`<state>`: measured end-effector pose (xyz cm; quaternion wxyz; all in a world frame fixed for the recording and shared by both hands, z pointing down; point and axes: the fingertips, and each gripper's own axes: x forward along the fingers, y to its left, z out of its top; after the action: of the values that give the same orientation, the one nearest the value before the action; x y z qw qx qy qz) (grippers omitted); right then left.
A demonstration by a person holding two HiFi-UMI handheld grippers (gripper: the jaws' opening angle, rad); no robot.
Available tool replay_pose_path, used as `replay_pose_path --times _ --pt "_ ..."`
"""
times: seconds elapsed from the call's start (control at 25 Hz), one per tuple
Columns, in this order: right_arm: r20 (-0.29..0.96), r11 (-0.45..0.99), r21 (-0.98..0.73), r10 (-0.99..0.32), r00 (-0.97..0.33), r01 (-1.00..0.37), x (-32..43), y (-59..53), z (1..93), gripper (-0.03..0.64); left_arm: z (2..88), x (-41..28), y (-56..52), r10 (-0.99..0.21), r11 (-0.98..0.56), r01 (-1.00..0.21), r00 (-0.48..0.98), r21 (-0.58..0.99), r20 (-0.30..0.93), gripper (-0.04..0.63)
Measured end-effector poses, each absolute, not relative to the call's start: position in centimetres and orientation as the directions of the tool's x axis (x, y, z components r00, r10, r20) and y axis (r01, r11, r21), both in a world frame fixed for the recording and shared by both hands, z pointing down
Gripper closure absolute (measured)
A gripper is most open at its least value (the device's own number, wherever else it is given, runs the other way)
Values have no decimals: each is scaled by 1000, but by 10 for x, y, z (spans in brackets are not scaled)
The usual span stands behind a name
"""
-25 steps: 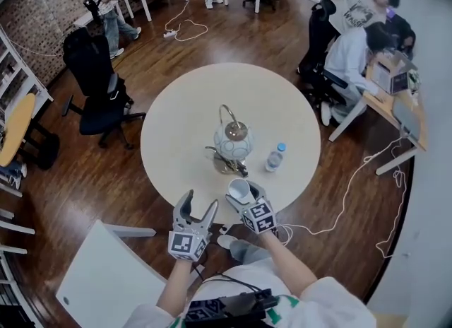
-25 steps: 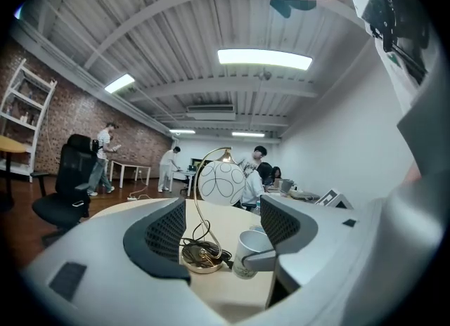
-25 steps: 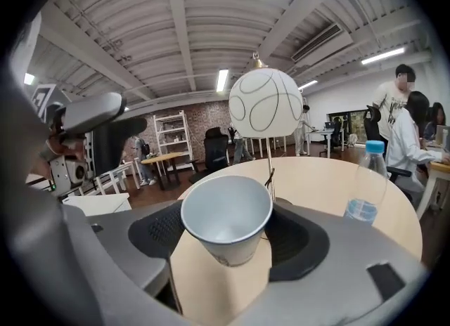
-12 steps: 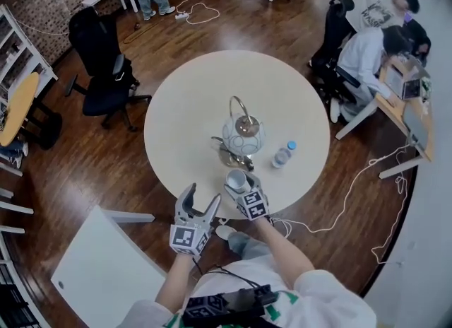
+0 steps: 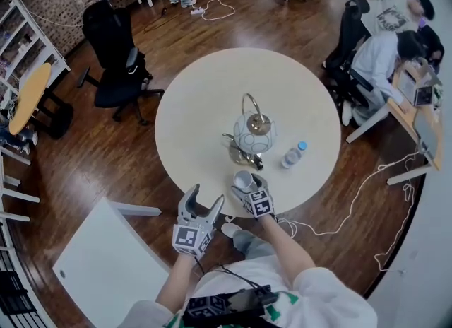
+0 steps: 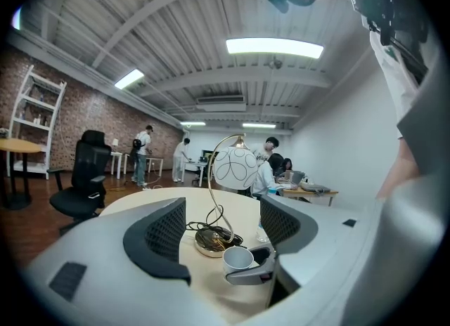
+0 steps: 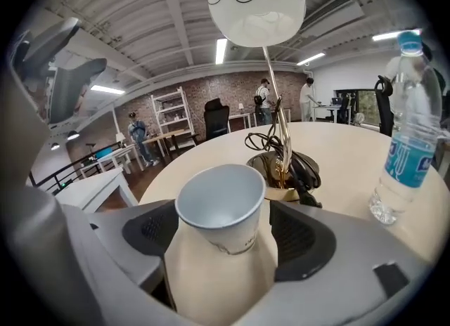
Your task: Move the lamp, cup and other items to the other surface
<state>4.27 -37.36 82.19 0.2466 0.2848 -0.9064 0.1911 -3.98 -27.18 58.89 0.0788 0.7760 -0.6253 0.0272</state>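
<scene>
- The cup (image 5: 243, 179) stands upright and empty at the near edge of the tabletop (image 5: 205, 100), between the jaws of the right gripper (image 5: 247, 184).
- Those jaws are opening. The pads flank the cup, with a sliver of gap on one side (no real pinch that I can see).
- There is faint print low on the cup's side, too small to read.
- The left gripper (image 5: 203, 199) hovers off the near edge with its jaws spread wide and nothing between them.
- The lamp (image 5: 253, 134) sits at the middle of the tabletop. It has a white globe shade with looping dark lines, a gold stem, and its cord coiled on the base.
- The bottle (image 5: 292, 155) is upright near the lamp's base, toward the right edge. It has a blue cap and a blue label whose lettering is too blurred to make out.
</scene>
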Motion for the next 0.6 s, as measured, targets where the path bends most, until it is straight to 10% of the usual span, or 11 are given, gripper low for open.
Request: replay_pose_path --times 0.6 --pt "199 754 -259 -571 -797 -604 76 -318 632 173 532 -49 -222 -989 -138 -986 141 90 33 264"
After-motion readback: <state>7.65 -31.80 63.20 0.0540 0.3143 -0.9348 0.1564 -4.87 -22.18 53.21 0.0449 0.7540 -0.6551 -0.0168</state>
